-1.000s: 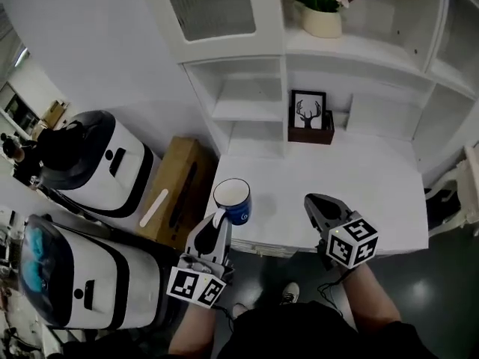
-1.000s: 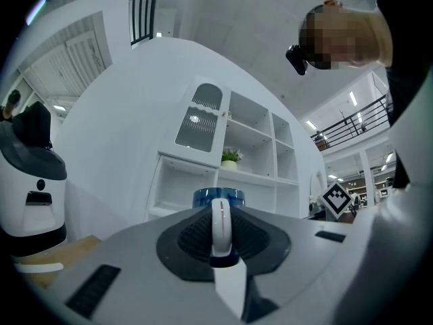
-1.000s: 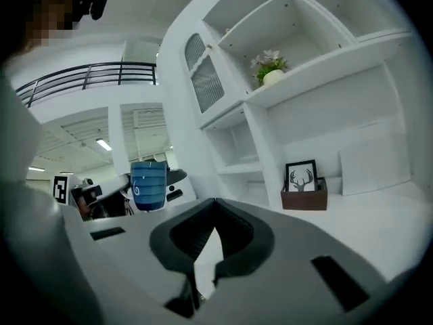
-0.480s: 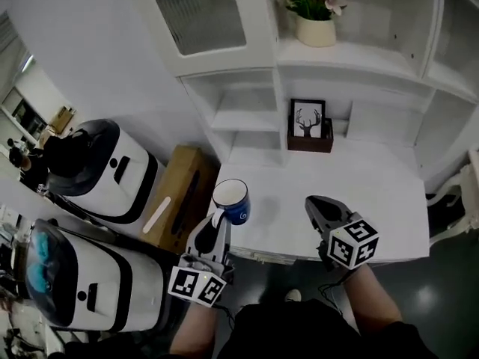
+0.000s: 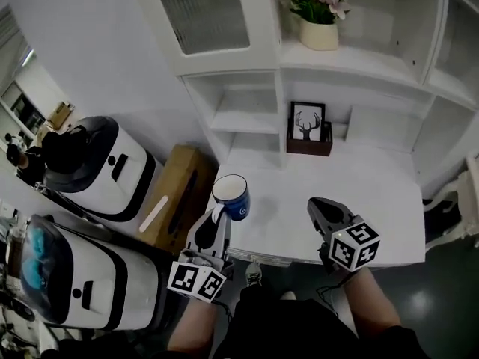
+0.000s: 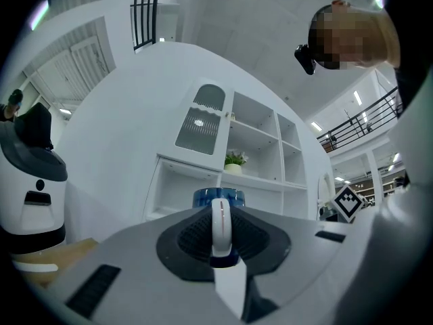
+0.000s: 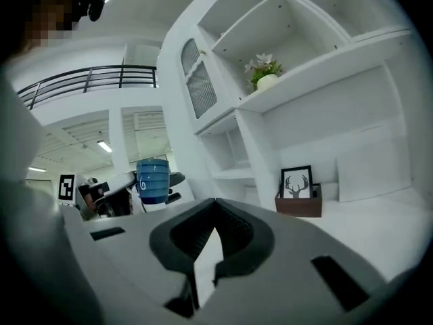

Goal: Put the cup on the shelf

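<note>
Left gripper (image 5: 217, 226) fingers clamp the handle of the blue cup (image 5: 232, 198), which appears clear of the tabletop (image 5: 359, 193). Right gripper (image 5: 322, 209) fingers are pressed together, empty.

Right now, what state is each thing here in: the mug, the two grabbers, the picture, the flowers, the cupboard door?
Mug: upright, held by its handle.
Left gripper: shut on the mug's handle.
Right gripper: shut, nothing between its jaws.
Framed picture: standing upright at the back of the desk.
Flowerpot: upright on an upper shelf.
Cupboard door: closed.
</note>
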Demonstrator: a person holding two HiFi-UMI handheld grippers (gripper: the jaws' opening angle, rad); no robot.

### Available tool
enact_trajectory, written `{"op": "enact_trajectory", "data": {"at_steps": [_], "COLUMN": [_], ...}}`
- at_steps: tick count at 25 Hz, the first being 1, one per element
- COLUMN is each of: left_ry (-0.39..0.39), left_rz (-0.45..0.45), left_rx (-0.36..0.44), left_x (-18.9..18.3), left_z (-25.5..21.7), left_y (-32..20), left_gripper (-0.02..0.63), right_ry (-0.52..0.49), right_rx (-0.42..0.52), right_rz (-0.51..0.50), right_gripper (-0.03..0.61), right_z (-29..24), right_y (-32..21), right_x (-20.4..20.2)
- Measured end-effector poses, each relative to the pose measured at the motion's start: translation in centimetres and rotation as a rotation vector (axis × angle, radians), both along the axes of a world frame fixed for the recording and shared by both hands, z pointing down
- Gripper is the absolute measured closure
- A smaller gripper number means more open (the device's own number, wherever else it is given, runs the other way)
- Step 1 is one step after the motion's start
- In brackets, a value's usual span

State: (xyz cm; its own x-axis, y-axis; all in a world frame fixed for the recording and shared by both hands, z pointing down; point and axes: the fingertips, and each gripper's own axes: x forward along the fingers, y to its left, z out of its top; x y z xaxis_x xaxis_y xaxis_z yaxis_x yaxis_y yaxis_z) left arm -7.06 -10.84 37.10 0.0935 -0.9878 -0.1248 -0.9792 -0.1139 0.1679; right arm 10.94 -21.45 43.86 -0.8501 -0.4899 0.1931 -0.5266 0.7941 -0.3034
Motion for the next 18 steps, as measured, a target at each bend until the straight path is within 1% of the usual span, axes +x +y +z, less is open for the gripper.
{"op": "enact_trajectory", "data": {"at_steps": [10,14,18], "left_ry": [-0.014,-0.031,-0.028], "left_rz": [0.02,0.032,0.041], "left_rx": [0.027,0.039,0.043], "left_x": [-1.2,-1.7,-2.5], "left_z": [-0.2,-0.5,-0.2], "left_y": [-2.4,-3.5,-4.7], "left_gripper": [0.561,0.561,0.561], "right_ry": [0.003,-0.001,0.009], "right_rx": [0.011,0.004,-0.001], "right_rz": [0.042,0.065,0.073], "right_gripper": [0.575,0.575,0.575], "right_z": [-0.4,-0.4,0.1], "right_y": [-1.1,-1.7,-1.9], "right_x": [0.2,0.1,-0.2]}}
